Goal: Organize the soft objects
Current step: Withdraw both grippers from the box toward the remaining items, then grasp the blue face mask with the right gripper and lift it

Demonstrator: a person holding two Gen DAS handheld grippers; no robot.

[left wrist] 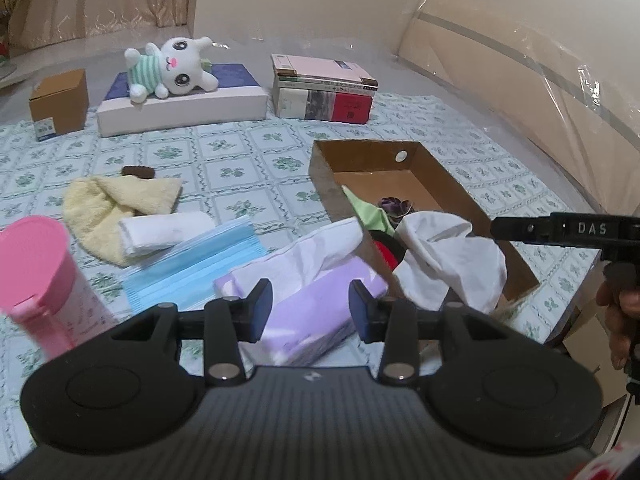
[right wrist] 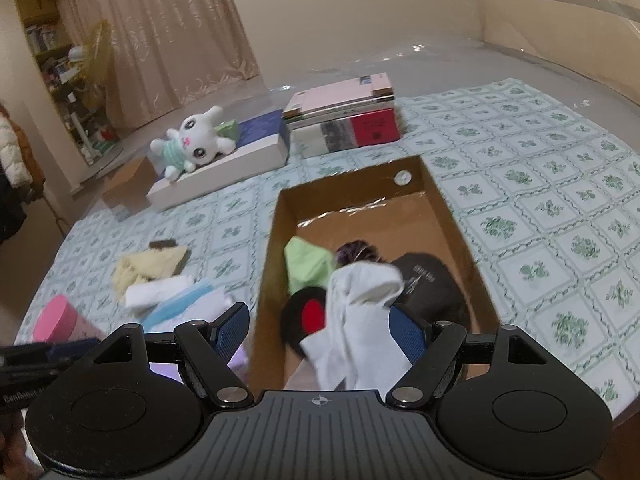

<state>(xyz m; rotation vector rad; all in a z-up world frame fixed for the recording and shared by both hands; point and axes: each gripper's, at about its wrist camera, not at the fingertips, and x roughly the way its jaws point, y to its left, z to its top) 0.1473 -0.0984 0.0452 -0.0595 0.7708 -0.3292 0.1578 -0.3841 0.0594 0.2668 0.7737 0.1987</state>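
The right gripper (right wrist: 320,328), at the lower centre of its wrist view, stands with its jaws wide apart. A white cloth (right wrist: 360,320) hangs between them over the near end of the open cardboard box (right wrist: 452,216); whether the cloth touches the blue pad (right wrist: 406,334) on the right is unclear. Inside the box lie a green cloth (right wrist: 306,264), a dark cap (right wrist: 428,280) and a black-and-red item (right wrist: 306,314).

The left gripper (left wrist: 310,312), at the lower centre of its wrist view, has its jaws partly apart above a lilac tissue pack (left wrist: 316,316), not pressing on it. To the left of the pack lie a blue face mask (left wrist: 192,264), a rolled white towel (left wrist: 164,232) and a yellow towel (left wrist: 100,204). A pink container (left wrist: 36,264) stands at the left edge. A white plush rabbit (left wrist: 172,68) lies on a flat box (left wrist: 180,108) at the upper left.
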